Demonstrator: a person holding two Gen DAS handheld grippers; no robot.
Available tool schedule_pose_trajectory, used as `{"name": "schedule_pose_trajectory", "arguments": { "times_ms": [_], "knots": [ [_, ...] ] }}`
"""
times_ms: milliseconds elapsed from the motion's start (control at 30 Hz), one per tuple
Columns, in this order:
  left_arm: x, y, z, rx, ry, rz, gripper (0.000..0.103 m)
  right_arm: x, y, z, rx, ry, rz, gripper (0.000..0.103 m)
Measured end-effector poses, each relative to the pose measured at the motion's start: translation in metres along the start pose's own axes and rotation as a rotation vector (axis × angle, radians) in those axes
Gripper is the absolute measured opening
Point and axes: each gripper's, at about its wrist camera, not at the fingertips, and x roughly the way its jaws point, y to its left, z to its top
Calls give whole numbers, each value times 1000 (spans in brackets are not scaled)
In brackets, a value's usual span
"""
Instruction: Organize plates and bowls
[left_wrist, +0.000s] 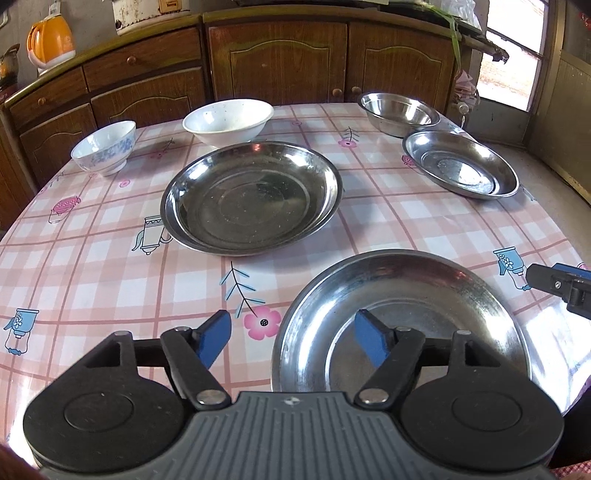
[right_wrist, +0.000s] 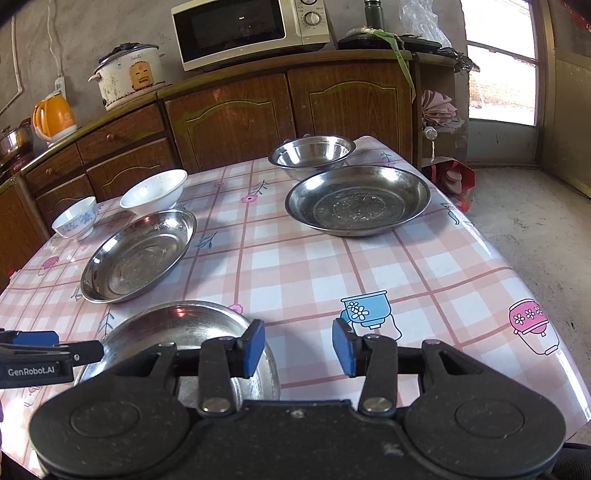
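Hovering over the near steel plate (left_wrist: 402, 325), the left gripper (left_wrist: 293, 341) has its jaws spread, one pad above the plate's left rim and one outside it over the tablecloth (left_wrist: 110, 258), pinching nothing. The right gripper (right_wrist: 298, 347) is also spread and empty, standing just right of that same plate (right_wrist: 177, 332).

The likely trouble from here is a poor grip: the rim is thin, sloped and shiny, so pads closing on it at an angle could slip off, or tip the plate and send it sliding on the glossy cloth. It sits close to the near table edge, so a shove could push it off.

The plate is shallow, round, scuffed steel, empty, lying flat. Two similar plates lie farther off, one in the middle (left_wrist: 251, 197) and one to the right (left_wrist: 460, 164), with a steel bowl (left_wrist: 400, 112) behind that. Two white bowls (left_wrist: 227, 122) (left_wrist: 103, 146) stand at the far left.
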Motion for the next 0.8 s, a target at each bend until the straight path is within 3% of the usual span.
{"name": "schedule_pose_trajectory", "arguments": {
  "times_ms": [800],
  "knots": [
    [10,-37,47,84,-35,-80,76,-1,-46,22,78,-70,-53,61]
  ]
}}
